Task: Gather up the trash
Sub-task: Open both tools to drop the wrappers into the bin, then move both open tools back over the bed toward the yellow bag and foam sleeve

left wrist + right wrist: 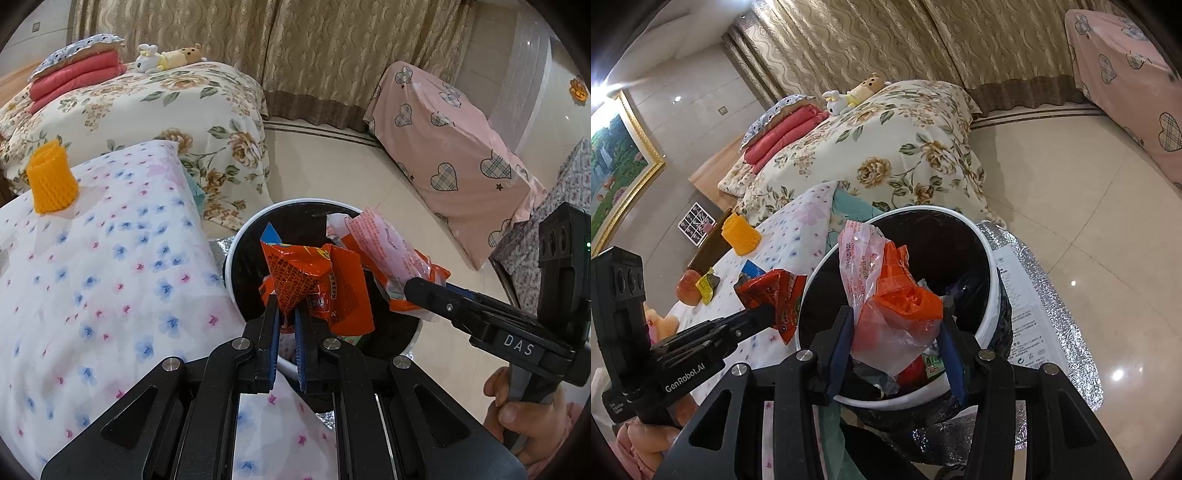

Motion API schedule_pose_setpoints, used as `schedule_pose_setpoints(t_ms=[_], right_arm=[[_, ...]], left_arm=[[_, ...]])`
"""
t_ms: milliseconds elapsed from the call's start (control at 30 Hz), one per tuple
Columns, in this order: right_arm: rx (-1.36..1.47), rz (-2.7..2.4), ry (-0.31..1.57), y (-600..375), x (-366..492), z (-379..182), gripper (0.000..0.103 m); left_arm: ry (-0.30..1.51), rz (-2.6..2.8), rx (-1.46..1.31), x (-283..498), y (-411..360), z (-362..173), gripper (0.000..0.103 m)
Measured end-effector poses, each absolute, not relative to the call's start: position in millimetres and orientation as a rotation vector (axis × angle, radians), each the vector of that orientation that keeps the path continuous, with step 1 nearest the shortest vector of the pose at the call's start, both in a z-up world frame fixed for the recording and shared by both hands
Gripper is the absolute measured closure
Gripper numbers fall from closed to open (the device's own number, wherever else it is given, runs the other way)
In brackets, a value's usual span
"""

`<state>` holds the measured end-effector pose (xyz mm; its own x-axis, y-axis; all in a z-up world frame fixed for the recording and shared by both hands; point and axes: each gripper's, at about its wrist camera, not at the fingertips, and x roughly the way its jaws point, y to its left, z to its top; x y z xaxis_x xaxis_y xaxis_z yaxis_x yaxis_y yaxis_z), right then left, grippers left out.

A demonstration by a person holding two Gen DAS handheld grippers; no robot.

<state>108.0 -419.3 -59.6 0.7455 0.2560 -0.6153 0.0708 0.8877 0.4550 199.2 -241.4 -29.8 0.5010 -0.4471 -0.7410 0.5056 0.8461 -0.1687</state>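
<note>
Both grippers hang over the bin, so each load can drop straight in. Left gripper pinches an orange wrapper tight by 1 corner; right gripper, jaws half-wide, clamps a crumpled plastic bag.

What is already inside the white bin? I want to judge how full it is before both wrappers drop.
Inside the white bin, a black liner and a few scraps show low down: something red, a green-printed pack. The held plastic bag covers the middle, so the depth of the pile stays hidden.
</note>
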Motion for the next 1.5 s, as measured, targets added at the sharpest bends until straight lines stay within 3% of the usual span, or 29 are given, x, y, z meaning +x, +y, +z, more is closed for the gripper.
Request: schedule_pose_setpoints(t_ms=[267,333,400,467,533,600,700,933,1500], right_arm=[[0.472,0.099,0.736,-422.7,114.0,-60.7,0.056],[0.469,0.098,0.738,-423.3,115.1,-60.5,0.055],[0.470,0.096,0.741,-424.4,116.9,-59.9,0.052],[0.478,0.089,0.741,-426.3,116.9,-59.5,0.048],[0.485,0.082,0.736,-428.7,115.8,-58.3,0.033],[0.488,0.078,0.727,-429.4,113.7,-56.3,0.030],[0.493,0.083,0.721,-428.1,111.7,-53.0,0.020],[0.490,0.120,0.710,-411.9,113.8,-43.7,0.015],[0.373,0.319,0.739,-306.3,147.4,-28.1,0.014]], left_arm=[[0.891,-0.577,0.074,204.4,-246.3,-32.9,0.094],[0.905,-0.583,0.073,205.3,-247.6,-34.3,0.087],[0.903,-0.574,0.071,204.8,-246.6,-34.0,0.062],[0.890,-0.560,0.061,202.9,-242.2,-32.5,0.054],[0.894,-0.554,0.054,202.3,-237.8,-32.3,0.051],[0.893,-0.545,0.053,200.7,-232.5,-32.1,0.046],[0.892,-0.525,0.038,197.5,-219.7,-32.6,0.044],[0.888,-0.450,-0.030,188.7,-175.2,-34.1,0.042],[0.873,-0.220,-0.178,195.9,-48.2,-36.4,0.038]])
